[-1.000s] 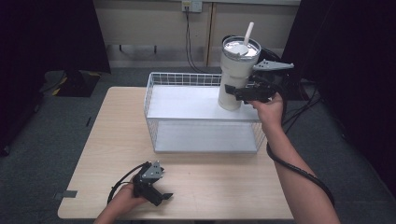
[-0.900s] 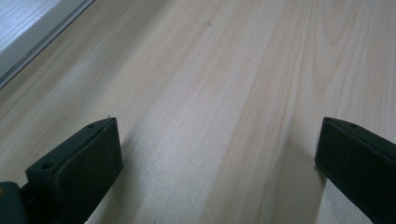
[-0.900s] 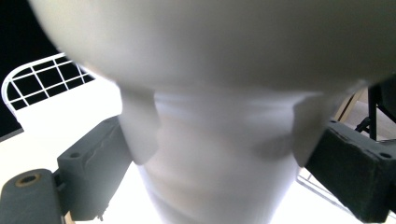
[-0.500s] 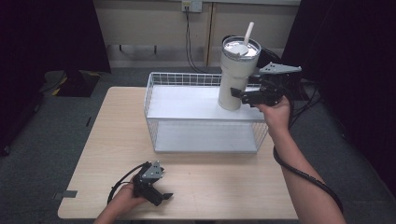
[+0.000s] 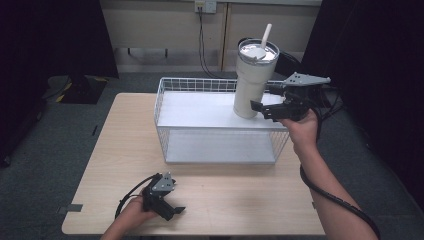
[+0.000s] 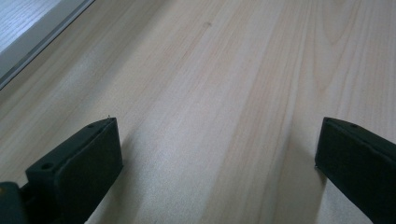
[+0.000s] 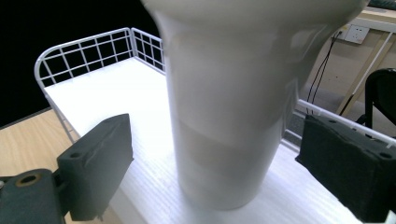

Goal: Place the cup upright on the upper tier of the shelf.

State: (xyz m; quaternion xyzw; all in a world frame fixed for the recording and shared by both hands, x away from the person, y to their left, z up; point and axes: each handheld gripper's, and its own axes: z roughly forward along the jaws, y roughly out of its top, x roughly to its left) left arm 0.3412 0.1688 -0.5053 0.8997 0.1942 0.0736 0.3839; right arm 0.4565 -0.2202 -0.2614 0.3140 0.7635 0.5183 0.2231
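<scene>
A tall white tumbler with a lid and a white straw is seen upright inside the white wire basket, on its white floor near the basket's far right corner. In the right gripper view, the tumbler stands between the two black jaws, which are spread wide and are clear of its wall on both sides. The right hand-held gripper is thus open, held level at the basket's right edge and aimed at the lower part of the tumbler. The basket is placed along the far edge of the desk, toward the right side. The left hand-held gripper is rested on the desk near its front edge, left of centre, with its jaws parted and nothing but bare wood between them in the left gripper view.
</scene>
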